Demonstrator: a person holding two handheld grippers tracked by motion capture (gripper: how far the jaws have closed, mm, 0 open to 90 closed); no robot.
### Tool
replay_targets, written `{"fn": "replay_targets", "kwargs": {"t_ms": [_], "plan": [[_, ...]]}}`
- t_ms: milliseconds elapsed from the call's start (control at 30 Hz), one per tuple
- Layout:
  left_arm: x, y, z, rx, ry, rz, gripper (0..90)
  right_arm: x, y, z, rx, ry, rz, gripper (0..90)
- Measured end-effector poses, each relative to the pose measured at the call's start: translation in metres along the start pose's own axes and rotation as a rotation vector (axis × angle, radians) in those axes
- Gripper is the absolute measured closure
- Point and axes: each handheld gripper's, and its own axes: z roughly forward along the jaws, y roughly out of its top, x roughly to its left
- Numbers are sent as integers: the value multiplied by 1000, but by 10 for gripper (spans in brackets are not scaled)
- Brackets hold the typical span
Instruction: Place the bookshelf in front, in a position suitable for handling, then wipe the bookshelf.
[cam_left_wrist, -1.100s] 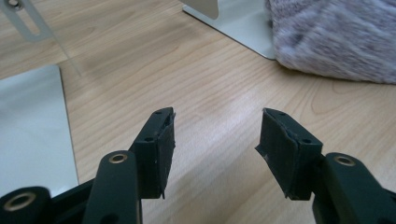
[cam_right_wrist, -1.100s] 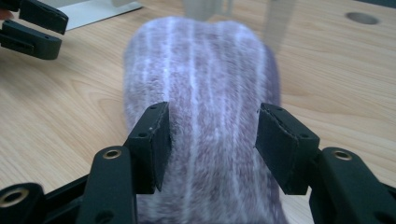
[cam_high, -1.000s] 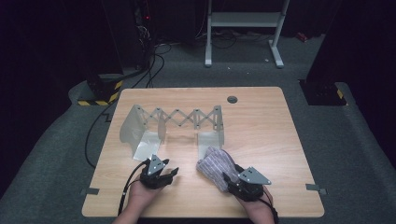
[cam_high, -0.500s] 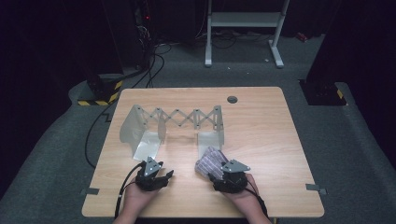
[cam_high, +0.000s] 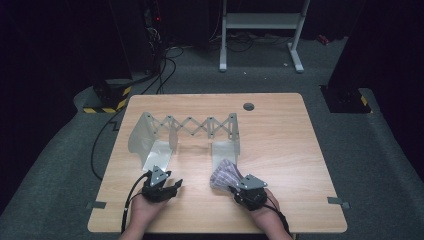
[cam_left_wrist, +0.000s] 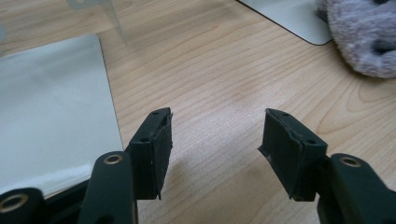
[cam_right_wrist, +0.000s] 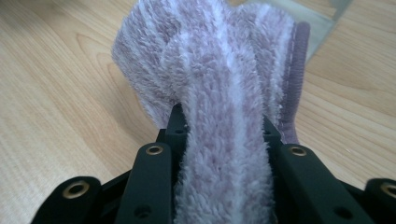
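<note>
Since the earlier frames the right gripper (cam_high: 235, 188) has slid a little left and down, and its jaws have just been closing on the fluffy lilac-and-white striped cloth (cam_high: 224, 173). Going left to right: the left gripper (cam_high: 172, 184) waits with jaws apart, empty, just near of the folding metal scissor-arm rack (cam_high: 190, 126). Rightward, the cloth lies bunched at the rack's right plate, now clamped. Grasping looks done; lifting and placing probably remain.
</note>
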Motion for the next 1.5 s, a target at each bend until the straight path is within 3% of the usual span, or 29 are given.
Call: {"fn": "replay_targets", "kwargs": {"t_ms": [233,533,767,867,1000,1100,1167,1300,1400,1500], "plan": [[4,5,5,-8,-5,-16,429,-12,-6,-30,-80,-65,45,678],[5,9,8,-45,-30,-42,444,-39,-21,-54,-123,-171,124,672],[-8,15,9,-82,-77,-17,444,-54,-27,-59,-129,-224,176,666],[-18,22,9,-97,-96,8,433,-55,-28,-58,-124,-230,177,666],[-34,37,17,-107,-103,37,424,-54,-26,-58,-126,-234,144,665],[-38,50,27,-117,-91,31,434,-54,-27,-59,-133,-226,150,665],[-39,62,38,-119,-96,3,439,-56,-30,-59,-128,-218,160,665],[-43,85,51,-141,-85,13,439,-61,-32,-59,-131,-217,170,665],[-44,105,59,-161,-73,7,435,-62,-34,-60,-127,-214,184,665],[-45,117,64,-167,-30,6,480,-62,-35,-61,-125,-212,183,665]]}}
